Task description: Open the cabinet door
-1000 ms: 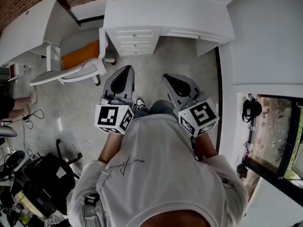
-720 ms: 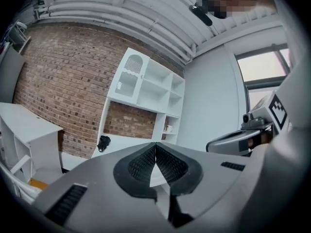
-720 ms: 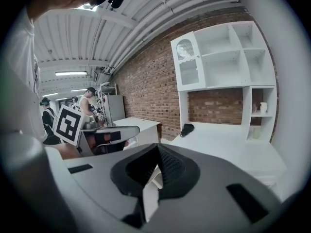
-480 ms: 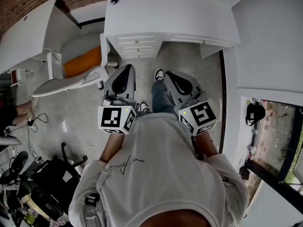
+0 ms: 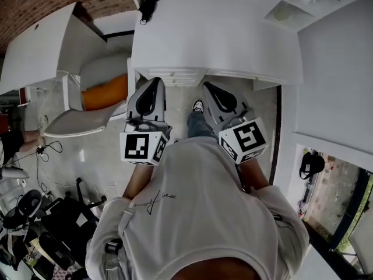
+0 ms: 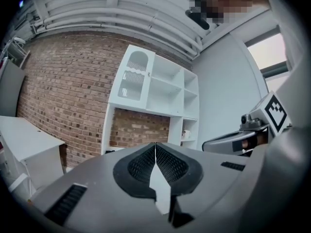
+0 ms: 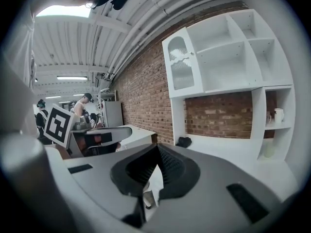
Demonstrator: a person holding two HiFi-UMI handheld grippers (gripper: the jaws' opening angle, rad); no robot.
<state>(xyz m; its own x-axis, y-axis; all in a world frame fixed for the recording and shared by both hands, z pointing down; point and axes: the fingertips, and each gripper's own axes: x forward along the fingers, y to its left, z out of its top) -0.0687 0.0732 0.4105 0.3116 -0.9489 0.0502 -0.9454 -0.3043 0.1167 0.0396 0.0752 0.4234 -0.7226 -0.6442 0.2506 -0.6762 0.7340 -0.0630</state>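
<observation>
Closest, both claws are empty, jaws pressed together: left gripper (image 6: 155, 147); right gripper (image 7: 156, 149); both reach toward the near edge of the white desk (image 5: 215, 39); beyond, the cabinet door (image 7: 181, 64) stands upright, long axis vertical, facing the room, in the upper left corner of the shelf unit (image 7: 243, 57).

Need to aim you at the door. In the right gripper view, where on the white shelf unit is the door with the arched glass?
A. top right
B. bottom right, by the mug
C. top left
C: the arched glass door closes the top-left compartment of the shelf unit; the compartments to its right are open shelves.
</observation>
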